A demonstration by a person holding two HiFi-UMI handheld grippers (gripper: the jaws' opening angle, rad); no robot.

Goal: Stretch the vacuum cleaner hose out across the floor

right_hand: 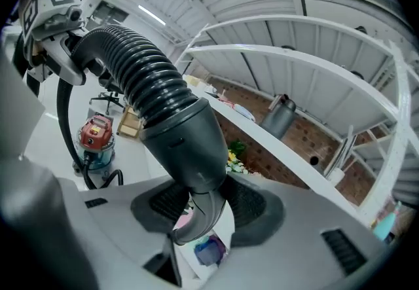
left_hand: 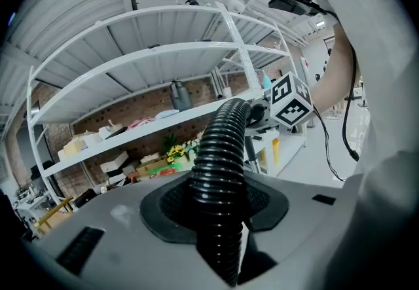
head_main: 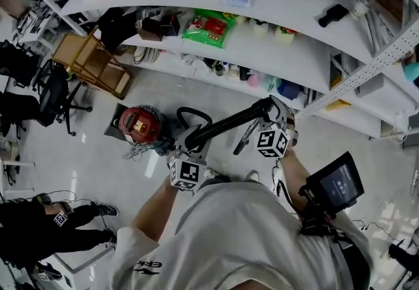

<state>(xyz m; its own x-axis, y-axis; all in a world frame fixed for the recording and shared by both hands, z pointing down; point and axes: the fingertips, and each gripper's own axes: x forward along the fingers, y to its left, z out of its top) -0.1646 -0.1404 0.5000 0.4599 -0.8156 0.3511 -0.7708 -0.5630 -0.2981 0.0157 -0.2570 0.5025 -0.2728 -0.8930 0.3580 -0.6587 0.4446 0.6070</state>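
Observation:
A red vacuum cleaner [head_main: 139, 125] stands on the pale floor in front of the shelves; it also shows in the right gripper view [right_hand: 97, 135]. Its black ribbed hose [head_main: 226, 125] loops up from the machine and runs in the air between both grippers. My left gripper [head_main: 190, 143] is shut on the ribbed hose [left_hand: 219, 164], which stands up between its pads. My right gripper [head_main: 270, 113] is shut on the smooth grey cuff [right_hand: 186, 141] at the hose's end, with a curved nozzle stub below it. Both grippers are raised to about chest height, a short way apart.
White curved shelves [head_main: 216, 4] full of small goods run across the far side. A wooden stool [head_main: 91, 63] and a black office chair [head_main: 55, 95] stand at the left. A person's legs [head_main: 59, 223] are at the lower left. A small screen [head_main: 337, 184] hangs at my right hip.

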